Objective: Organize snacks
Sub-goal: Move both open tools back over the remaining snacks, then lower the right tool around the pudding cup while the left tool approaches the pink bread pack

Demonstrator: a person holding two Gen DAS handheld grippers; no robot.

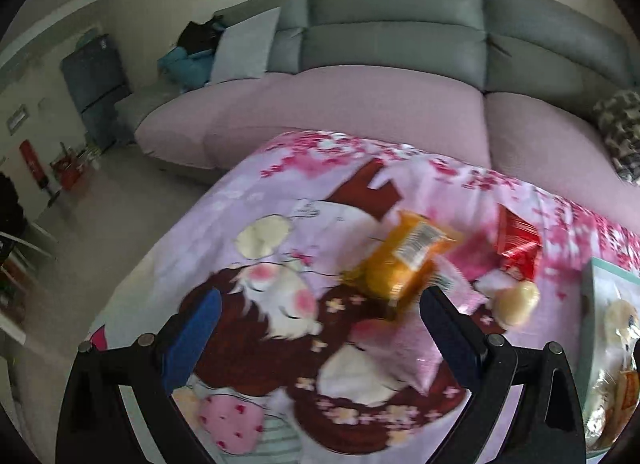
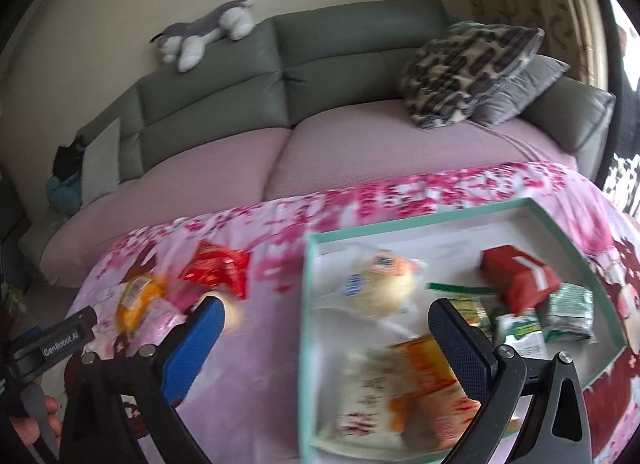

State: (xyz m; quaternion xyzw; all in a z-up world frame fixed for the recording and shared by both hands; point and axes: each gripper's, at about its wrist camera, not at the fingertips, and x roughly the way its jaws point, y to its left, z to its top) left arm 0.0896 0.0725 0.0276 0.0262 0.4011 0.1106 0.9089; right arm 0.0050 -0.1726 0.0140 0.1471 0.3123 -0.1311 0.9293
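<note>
My left gripper (image 1: pixel 316 304) is open and empty above the cartoon-print cloth. Just beyond its right finger lie an orange snack packet (image 1: pixel 404 260), a pink packet (image 1: pixel 404 348), a red packet (image 1: pixel 518 242) and a pale round bun (image 1: pixel 516 302). My right gripper (image 2: pixel 326 318) is open and empty over the left edge of a mint-rimmed white tray (image 2: pixel 306 304). The tray holds a wrapped bun (image 2: pixel 384 288), a red box (image 2: pixel 518 278), green packets (image 2: pixel 568 312) and an orange-white packet (image 2: pixel 404 392). The loose orange packet (image 2: pixel 136 300) and red packet (image 2: pixel 218 268) lie left of the tray.
A grey sofa with a pink cover (image 1: pixel 360 104) stands behind the table. A plush dog (image 2: pixel 208 36) lies on its backrest; patterned cushions (image 2: pixel 468 72) sit at the right. The left gripper's body (image 2: pixel 52 344) shows at the lower left of the right wrist view.
</note>
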